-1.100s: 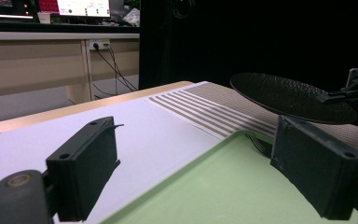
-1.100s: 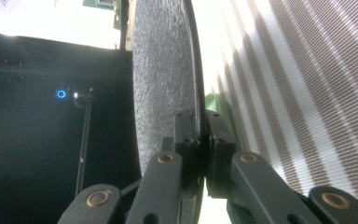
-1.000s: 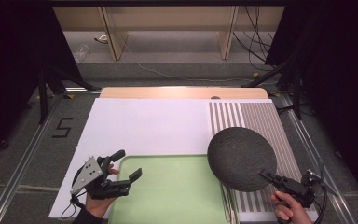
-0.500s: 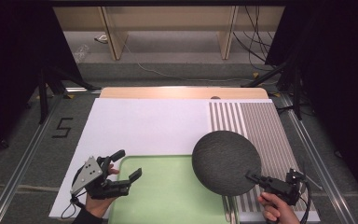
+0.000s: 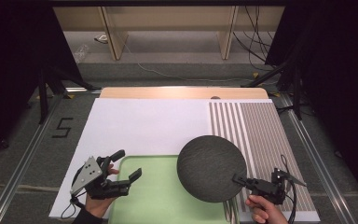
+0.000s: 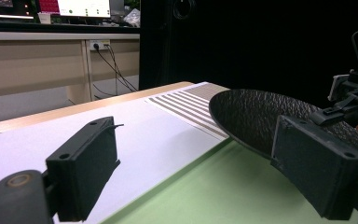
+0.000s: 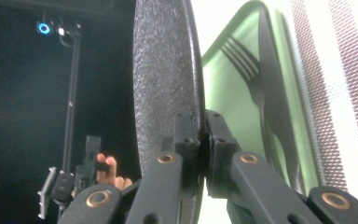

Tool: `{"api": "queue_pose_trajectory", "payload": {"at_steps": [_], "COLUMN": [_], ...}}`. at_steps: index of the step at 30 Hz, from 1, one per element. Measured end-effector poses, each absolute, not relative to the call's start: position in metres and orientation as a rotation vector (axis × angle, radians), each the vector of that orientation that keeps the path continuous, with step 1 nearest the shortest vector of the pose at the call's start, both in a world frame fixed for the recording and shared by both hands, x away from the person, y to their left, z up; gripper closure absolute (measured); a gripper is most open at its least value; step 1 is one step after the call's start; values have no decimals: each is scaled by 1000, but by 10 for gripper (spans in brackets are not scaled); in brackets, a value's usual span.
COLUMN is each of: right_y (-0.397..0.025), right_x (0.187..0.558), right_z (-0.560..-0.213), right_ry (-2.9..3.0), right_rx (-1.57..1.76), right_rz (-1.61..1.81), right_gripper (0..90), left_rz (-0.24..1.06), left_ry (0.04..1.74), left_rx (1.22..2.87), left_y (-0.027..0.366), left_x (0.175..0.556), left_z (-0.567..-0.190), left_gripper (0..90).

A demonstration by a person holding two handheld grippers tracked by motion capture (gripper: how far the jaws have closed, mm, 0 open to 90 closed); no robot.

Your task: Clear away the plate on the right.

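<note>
A dark round textured plate (image 5: 211,168) hangs level above the table, over the right part of the green tray (image 5: 158,196) and the edge of the striped mat. My right gripper (image 5: 237,178) is shut on the plate's near right rim. In the right gripper view the jaws pinch the plate (image 7: 161,70) edge-on, and a dark fork (image 7: 242,60) lies on the green tray (image 7: 223,88) beneath it. My left gripper (image 5: 127,164) stands open at the tray's left edge with nothing between its jaws. From the left gripper view the plate (image 6: 270,112) floats ahead to the right.
A white mat (image 5: 140,126) covers the left and middle of the table. A brown-and-white striped mat (image 5: 256,130) lies on the right. The wooden table edge (image 5: 182,92) runs along the back, with dark floor and stands beyond.
My right gripper has carried the plate leftward, from over the striped mat to partly over the green tray. The left gripper has not moved.
</note>
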State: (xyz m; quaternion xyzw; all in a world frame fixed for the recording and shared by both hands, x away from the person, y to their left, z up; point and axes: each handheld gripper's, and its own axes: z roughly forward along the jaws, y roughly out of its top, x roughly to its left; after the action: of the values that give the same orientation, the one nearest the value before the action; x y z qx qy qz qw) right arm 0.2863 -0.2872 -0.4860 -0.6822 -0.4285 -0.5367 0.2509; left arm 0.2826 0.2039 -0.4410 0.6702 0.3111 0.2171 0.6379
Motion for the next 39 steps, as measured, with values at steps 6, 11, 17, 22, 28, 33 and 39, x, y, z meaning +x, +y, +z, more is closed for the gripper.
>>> {"api": "queue_pose_trajectory", "payload": {"at_steps": [6, 11, 17, 22, 28, 33, 39], "right_y": [-273, -263, -251, -241, -228, -220, -213], "right_x": [287, 289, 290, 291, 292, 292, 293], "right_z": [-490, -491, -493, -496, -500, -502, -504], "right_ry": [-1213, -1248, -1276, -1306, -1352, -1376, -1403], "right_rx": [-1834, -1805, -1786, -1771, -1748, -1739, -1736], "right_rz": [-1407, -1393, -1359, -1320, -1280, -1252, -1228], "right_gripper": [859, 859, 859, 858, 857, 857, 855], "left_rz": [494, 494, 495, 495, 494, 493, 494], "left_ry": [711, 711, 710, 711, 711, 711, 709], "left_rx": [1528, 1528, 1530, 1530, 1529, 1527, 1530], "left_y": [204, 204, 204, 204, 204, 204, 204], "left_x": [283, 283, 282, 283, 282, 282, 282], "left_z": [-441, -441, -441, -441, -441, -441, -441], "left_gripper": [136, 136, 136, 136, 136, 136, 135]}}
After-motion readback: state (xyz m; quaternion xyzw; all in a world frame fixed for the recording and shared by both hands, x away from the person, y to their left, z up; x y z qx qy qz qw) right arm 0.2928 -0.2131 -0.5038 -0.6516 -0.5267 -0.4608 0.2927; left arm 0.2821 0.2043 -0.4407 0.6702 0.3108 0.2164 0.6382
